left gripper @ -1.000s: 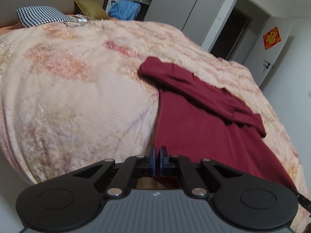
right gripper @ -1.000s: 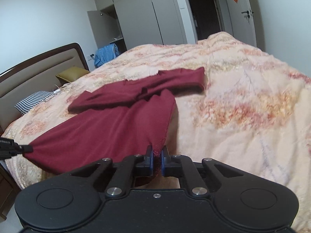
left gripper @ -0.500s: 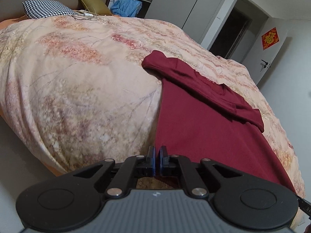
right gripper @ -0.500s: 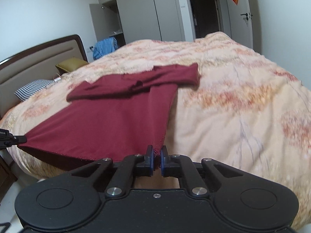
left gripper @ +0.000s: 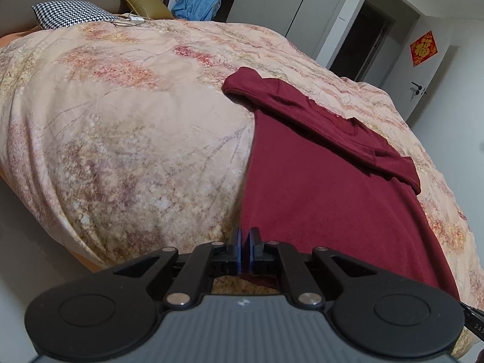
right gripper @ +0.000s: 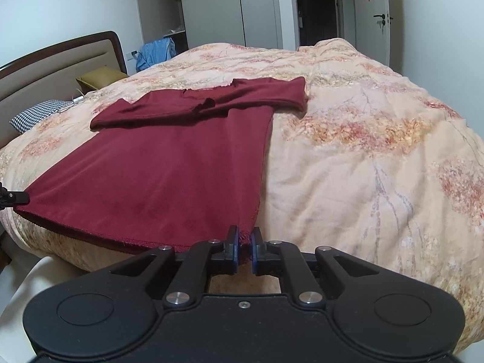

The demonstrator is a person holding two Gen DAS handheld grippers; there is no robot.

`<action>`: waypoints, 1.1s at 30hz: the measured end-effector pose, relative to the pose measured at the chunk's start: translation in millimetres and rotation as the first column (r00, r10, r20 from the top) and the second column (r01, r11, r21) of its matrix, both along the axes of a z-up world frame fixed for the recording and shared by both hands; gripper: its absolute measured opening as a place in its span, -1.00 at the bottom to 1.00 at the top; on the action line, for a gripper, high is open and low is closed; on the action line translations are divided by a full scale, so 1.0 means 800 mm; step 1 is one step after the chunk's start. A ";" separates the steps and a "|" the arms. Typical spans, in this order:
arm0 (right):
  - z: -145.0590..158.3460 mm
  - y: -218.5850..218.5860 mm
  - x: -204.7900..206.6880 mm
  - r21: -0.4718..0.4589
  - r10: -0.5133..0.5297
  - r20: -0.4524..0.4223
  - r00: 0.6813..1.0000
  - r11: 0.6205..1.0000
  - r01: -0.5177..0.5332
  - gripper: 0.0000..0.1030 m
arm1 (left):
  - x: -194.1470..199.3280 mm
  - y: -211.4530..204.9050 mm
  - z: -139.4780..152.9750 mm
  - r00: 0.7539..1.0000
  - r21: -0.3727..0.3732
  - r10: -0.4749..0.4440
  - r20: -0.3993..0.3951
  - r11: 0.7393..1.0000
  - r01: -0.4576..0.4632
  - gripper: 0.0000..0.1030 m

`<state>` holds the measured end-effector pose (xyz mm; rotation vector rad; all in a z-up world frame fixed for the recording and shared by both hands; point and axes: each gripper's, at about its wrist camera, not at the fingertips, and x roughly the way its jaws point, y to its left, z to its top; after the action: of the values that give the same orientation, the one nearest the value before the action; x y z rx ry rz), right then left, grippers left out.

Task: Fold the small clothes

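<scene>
A dark red shirt (left gripper: 317, 181) lies spread on the floral bedspread (left gripper: 121, 139), its sleeves folded across the top. My left gripper (left gripper: 245, 251) is shut on the shirt's bottom hem at one corner. My right gripper (right gripper: 245, 249) is shut on the hem's other corner, and the shirt (right gripper: 169, 175) stretches flat away from it. The hem hangs just past the bed's near edge. The tip of the left gripper (right gripper: 13, 198) shows at the far left of the right wrist view.
A checked pillow (left gripper: 69, 18), an olive cushion (left gripper: 142, 4) and a headboard (right gripper: 54, 69) lie at the bed's far end. Blue clothing (left gripper: 196, 6) hangs by grey wardrobes (right gripper: 230, 9). A dark doorway (left gripper: 363, 39) and a white door (right gripper: 372, 15) stand beyond.
Both grippers have pulled the hem back toward the bed's near edge, drawing the shirt taut and flatter. Both stay shut on the hem.
</scene>
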<state>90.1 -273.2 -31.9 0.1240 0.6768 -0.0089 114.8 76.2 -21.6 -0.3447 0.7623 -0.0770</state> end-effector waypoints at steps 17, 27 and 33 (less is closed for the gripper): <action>0.000 0.034 0.001 -0.141 0.145 0.023 0.989 0.980 -0.140 0.70 | -0.005 -0.003 0.005 1.000 0.024 -0.024 0.010 0.999 0.023 0.54; -0.027 0.100 0.011 -0.503 0.386 -0.055 0.921 0.786 -0.359 0.92 | -0.007 -0.025 0.014 0.996 0.146 -0.077 0.054 0.987 0.069 0.99; -0.064 0.121 0.028 -0.688 0.400 -0.132 0.907 0.621 -0.375 0.85 | -0.006 -0.030 0.012 0.995 0.144 -0.090 0.042 0.986 0.083 0.99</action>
<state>112.6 -176.5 -82.9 -0.7778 0.6135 0.1548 109.9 51.8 -12.3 -0.1734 0.7300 -0.1118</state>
